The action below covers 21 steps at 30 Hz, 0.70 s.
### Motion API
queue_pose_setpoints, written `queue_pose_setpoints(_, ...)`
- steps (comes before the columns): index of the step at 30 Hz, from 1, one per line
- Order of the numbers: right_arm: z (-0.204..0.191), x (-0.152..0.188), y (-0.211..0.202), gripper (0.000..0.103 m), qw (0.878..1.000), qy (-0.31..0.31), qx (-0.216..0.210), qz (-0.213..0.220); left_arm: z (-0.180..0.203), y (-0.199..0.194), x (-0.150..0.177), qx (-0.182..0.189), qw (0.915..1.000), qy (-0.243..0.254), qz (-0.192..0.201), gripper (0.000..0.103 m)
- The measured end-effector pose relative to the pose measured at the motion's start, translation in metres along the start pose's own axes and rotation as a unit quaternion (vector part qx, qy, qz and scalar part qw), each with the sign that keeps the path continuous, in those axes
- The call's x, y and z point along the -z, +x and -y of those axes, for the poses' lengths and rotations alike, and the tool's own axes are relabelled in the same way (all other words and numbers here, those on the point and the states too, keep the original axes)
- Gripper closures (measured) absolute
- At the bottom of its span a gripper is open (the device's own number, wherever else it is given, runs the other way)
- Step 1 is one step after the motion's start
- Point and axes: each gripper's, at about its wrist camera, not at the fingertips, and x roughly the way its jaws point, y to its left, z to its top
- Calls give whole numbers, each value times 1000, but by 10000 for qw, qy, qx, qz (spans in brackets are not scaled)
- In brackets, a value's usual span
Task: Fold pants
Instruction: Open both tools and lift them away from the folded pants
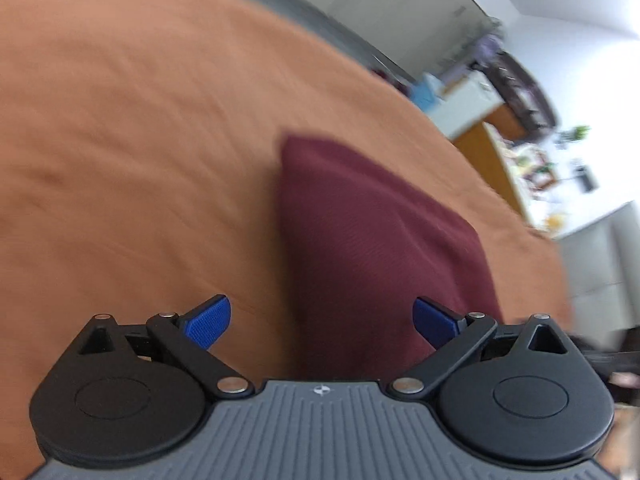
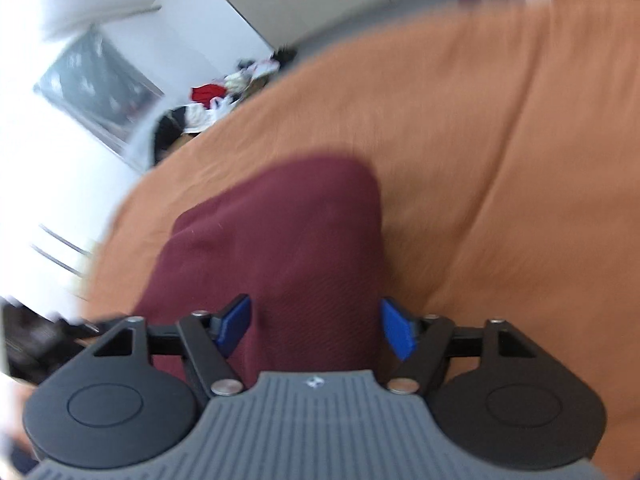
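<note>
The maroon pants (image 1: 372, 240) lie folded into a compact stack on the orange bed cover (image 1: 140, 140). My left gripper (image 1: 322, 322) is open and empty, hovering over the near left part of the pants. In the right wrist view the same pants (image 2: 280, 248) lie ahead and under my right gripper (image 2: 316, 328), which is open and empty above them. Both views are blurred by motion.
The orange cover (image 2: 500, 160) spreads wide around the pants. White cupboards (image 1: 400, 12) and a cluttered shelf (image 1: 540, 176) stand beyond the bed edge. A window (image 2: 96, 88) and a pile of clothes (image 2: 224, 96) lie past the far edge in the right view.
</note>
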Motion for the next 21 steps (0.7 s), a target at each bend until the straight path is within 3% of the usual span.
queue_pose_setpoints(1,-11,-2,-14,17,9991,-282,130,285,9,-17,3,-294,9991,209,202,0)
queue_pose_setpoints(4,-55,-4,-70,5,9912,-612,433,1090,52,-59,19,-800,9905,918,638,0)
queue_pose_setpoints(7,-94,3,-105,5,9852,-753,834,1293,81,-104,48,-1091,9796,1186,1201,0)
queue_pose_setpoints(9,-127,21,-121,5,9731,-1099,1287,1560,101,-126,69,-1157,9726,1206,1615,0)
queue_pose_setpoints(10,-125,31,-143,5,9660,-1288,1513,1657,111,-133,78,-1237,9689,1206,1773,0)
queue_pose_setpoints(12,-143,60,-156,5,9493,-1703,1989,1738,132,-139,91,-1500,9642,1292,1767,0)
queue_pose_setpoints(14,-146,92,-178,5,9421,-2012,2123,1640,138,-148,109,-1614,9607,1414,1761,0)
queue_pose_setpoints(17,-149,129,-191,5,9459,-1982,2146,1411,145,-151,134,-1925,9583,1347,1629,0)
queue_pose_setpoints(21,-156,162,-197,5,9568,-1747,1892,1348,154,-144,158,-1962,9579,1651,1289,0)
